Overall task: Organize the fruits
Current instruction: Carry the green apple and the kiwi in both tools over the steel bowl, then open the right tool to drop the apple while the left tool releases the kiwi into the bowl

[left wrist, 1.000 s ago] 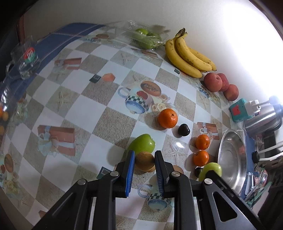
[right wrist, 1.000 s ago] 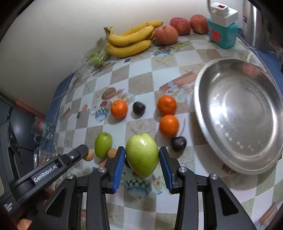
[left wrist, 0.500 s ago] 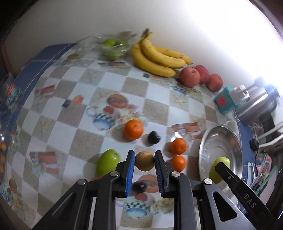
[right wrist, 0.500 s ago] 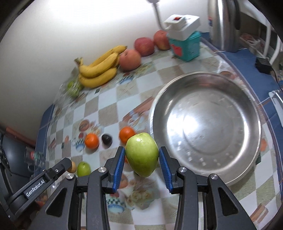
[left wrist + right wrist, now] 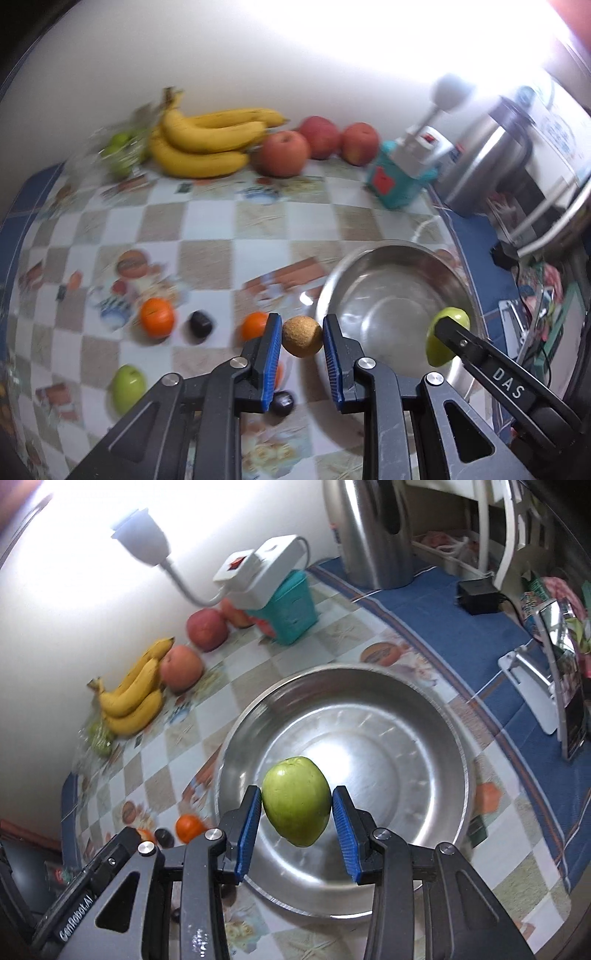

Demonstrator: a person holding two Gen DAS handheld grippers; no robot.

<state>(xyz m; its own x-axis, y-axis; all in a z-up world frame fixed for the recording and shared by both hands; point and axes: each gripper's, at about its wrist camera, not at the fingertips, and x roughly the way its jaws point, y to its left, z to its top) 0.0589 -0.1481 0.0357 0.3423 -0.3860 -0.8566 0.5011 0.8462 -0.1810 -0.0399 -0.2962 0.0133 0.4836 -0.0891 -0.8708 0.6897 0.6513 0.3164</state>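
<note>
I've got a smooth green mango [image 5: 296, 800] pinched in my right gripper [image 5: 296, 812], hanging over the steel bowl [image 5: 424, 716]. My left gripper [image 5: 302, 349] has its fingers clamped on a rough brown fruit [image 5: 302, 336] beside the bowl's rim.

White wall [image 5: 295, 55] glaring under lamp [image 5: 142, 535]; checkered tablecloth [image 5: 258, 221], blue border; steel kettle [image 5: 369, 531].

Lamp [image 5: 142, 541] glare whitens wall; motion blur throughout; fisheye edges dark, curved.
</note>
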